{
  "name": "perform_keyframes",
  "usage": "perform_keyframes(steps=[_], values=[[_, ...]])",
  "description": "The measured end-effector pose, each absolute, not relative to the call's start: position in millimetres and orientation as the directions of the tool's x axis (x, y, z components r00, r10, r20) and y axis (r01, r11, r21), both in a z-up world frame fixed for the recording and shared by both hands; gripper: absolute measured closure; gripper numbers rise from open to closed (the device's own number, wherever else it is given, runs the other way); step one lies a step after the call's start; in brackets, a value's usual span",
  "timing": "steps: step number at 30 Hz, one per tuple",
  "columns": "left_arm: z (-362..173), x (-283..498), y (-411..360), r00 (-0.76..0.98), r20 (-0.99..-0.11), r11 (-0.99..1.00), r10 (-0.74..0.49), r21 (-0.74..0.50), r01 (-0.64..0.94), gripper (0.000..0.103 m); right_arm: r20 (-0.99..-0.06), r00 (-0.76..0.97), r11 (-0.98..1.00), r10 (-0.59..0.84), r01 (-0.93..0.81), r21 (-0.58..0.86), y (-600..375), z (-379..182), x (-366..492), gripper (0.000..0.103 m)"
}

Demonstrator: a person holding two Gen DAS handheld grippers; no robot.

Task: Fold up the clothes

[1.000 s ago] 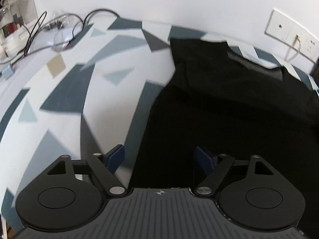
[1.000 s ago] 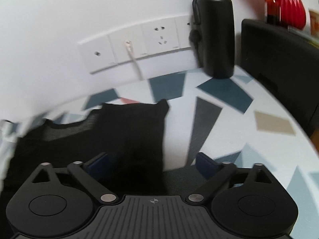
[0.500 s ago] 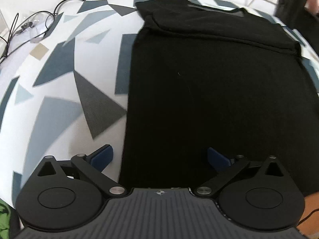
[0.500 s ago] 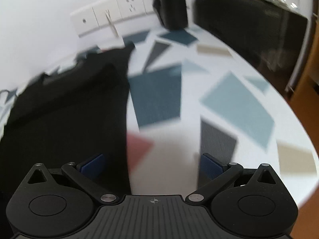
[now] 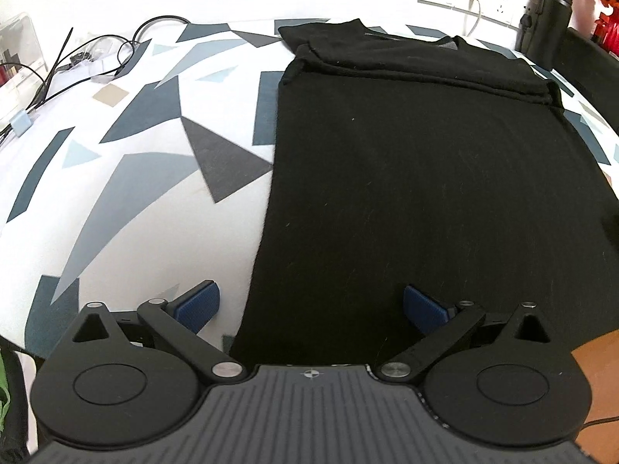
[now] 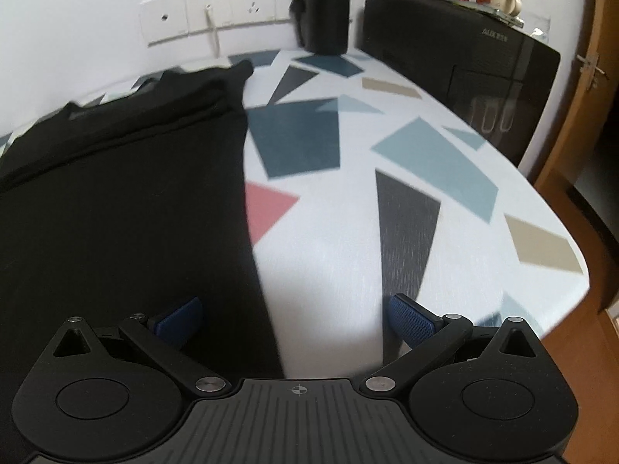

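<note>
Across a tablecloth (image 5: 147, 178) of grey and blue triangles, the black T-shirt (image 5: 425, 178) lies flat with sleeves tucked in, its near corners bracketed by the spread-open, empty left gripper (image 5: 309, 305) and right gripper (image 6: 294, 319), seemingly poised for a lengthwise fold.

A table (image 5: 127, 193) with a white top printed in grey, blue, tan and pink angular patches carries a black garment (image 5: 425, 178) lying flat, its far end folded over. At the back stand a black bottle (image 6: 324, 7) and a black appliance (image 6: 464, 77); tangled black cables (image 5: 96, 58) lie at the far left corner.
</note>
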State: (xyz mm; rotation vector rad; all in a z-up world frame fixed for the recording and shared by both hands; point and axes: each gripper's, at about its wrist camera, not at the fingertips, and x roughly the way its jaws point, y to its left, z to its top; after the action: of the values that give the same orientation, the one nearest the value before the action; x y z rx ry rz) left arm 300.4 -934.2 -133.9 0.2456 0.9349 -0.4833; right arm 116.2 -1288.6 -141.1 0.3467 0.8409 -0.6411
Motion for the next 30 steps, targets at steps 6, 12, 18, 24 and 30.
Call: perform_keyframes(steps=[6, 12, 18, 24, 30], values=[[-136, 296, -928, 0.473, -0.819, 0.826, -0.324, -0.003, 0.563, 0.0, -0.755, 0.564, 0.859, -0.334, 0.512, 0.003, -1264, -141, 91, 0.001], [-136, 293, -933, 0.463, -0.826, 0.821, -0.322, 0.0, 0.57, 0.001, -0.73, 0.604, 0.904, -0.319, 0.427, -0.042, -1235, -148, 78, 0.002], [-128, 284, -937, 0.446, -0.807, 0.774, -0.387, -0.022, 0.632, 0.049, -0.712, 0.653, 0.913, -0.257, 0.405, 0.043, -1225, -139, 76, 0.058], [-122, 291, -932, 0.411, -0.8, 0.813, -0.437, -0.156, 0.561, 0.091, -0.673, 0.717, 0.873, -0.181, 0.433, 0.226, -1239, -117, 68, 0.095], [-102, 283, -908, 0.449, -0.754, 0.838, -0.48, -0.241, 0.49, 0.093, -0.62, 0.775, 0.823, -0.125, 0.43, 0.371, -1251, -95, 51, 0.096]])
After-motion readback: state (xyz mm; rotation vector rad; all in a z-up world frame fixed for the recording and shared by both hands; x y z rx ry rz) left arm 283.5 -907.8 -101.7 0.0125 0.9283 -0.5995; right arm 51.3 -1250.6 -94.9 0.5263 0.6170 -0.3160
